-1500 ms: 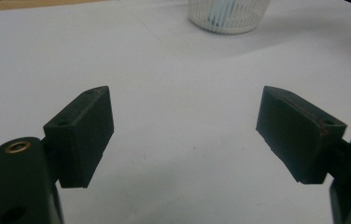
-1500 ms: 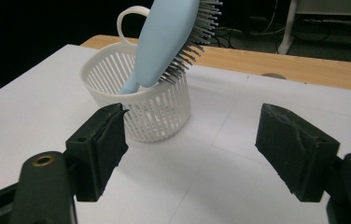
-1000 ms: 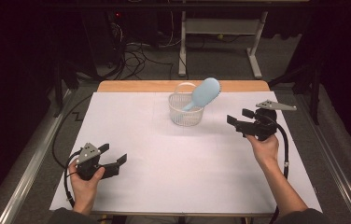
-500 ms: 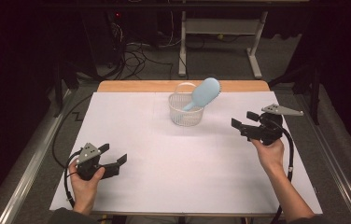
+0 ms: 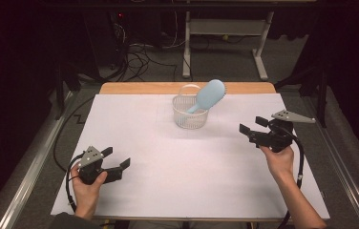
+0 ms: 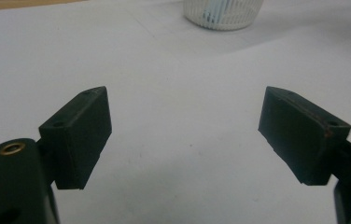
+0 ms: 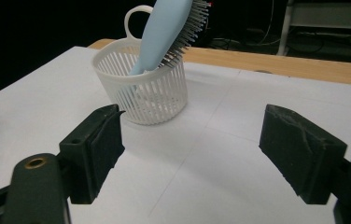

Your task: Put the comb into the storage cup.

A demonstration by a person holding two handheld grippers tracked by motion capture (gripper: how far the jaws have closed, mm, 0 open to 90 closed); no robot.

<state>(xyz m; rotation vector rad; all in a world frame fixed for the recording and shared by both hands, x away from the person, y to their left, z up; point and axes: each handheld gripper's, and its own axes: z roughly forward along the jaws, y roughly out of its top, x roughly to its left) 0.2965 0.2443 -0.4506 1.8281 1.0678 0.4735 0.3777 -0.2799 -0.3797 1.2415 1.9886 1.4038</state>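
Observation:
A white slatted basket (image 5: 189,117) stands at the far middle of the table, and a light blue hairbrush (image 5: 210,94) leans in it, handle down and bristle head sticking out to the right. My right gripper (image 5: 250,124) hovers to the right of the basket, apart from it. Its jaws have just been opening and nothing is between them. In the right gripper view the basket (image 7: 141,93) and brush (image 7: 164,32) lie ahead of the open gripper (image 7: 192,112). My left gripper (image 5: 116,156) rests open at the near left, empty (image 6: 185,93), with the basket (image 6: 222,11) far ahead.
A white sheet (image 5: 168,157) covers the table, with a wooden strip (image 5: 158,88) along its far edge. Beyond it are desk legs (image 5: 186,52) and cables on a dark floor. Metal rails run along both sides of the table.
The right hand has drifted slightly right and toward the near side, away from the basket. The left hand has stayed put.

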